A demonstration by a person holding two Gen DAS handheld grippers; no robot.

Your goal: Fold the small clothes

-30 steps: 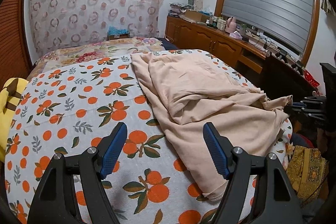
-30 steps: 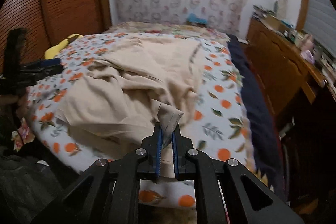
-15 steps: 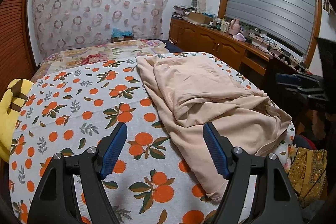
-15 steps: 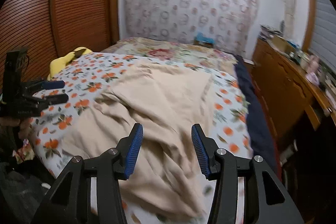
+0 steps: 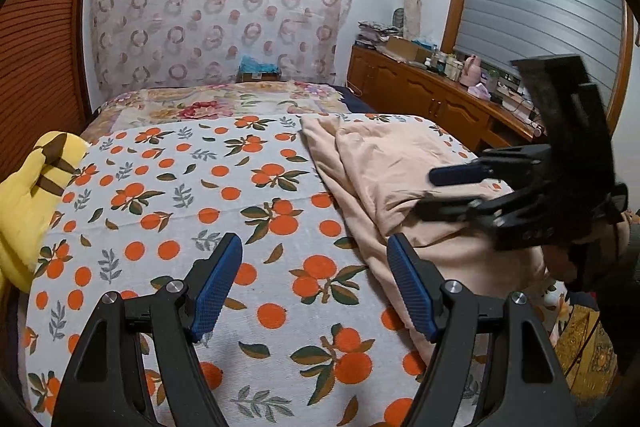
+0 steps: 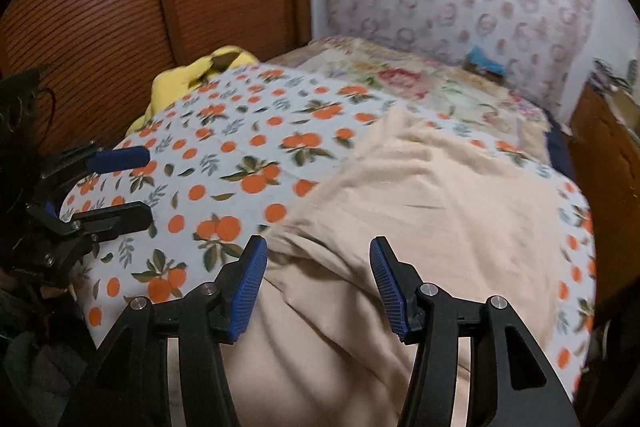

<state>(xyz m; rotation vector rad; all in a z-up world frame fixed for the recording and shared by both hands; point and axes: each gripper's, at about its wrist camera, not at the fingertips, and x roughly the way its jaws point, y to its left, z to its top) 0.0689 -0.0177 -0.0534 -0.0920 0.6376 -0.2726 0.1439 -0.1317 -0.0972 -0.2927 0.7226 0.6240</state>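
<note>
Both grippers over the bed, neither holding anything.

Left gripper (image 5: 314,287): jaws wide, blue pads apart, nothing between them. It hovers above the white bedspread printed with oranges and green leaves (image 5: 180,211), with the garment just beside its right finger.

Right gripper (image 6: 318,283): jaws wide, empty. It hangs directly over the near part of the garment; contact with the cloth cannot be confirmed from either view.

Task item: pale peach soft-knit garment (image 6: 432,211), lying on the right half of the bedspread, running from the near edge of the bed toward the floral quilt at the far end. It is rumpled: one layer lies loosely over another, with ridges and a bunched lump near the front edge. No clean crease or squared outline is visible.

Progress, judged: early. The garment looks spread only roughly, not flattened, and no fold reads as finished. Remaining: pick up an edge or corner, smooth the cloth flat, then make the folds.

Yellow plush cushion (image 5: 28,195) lies at the left edge of the bed, well apart from the garment.
</note>
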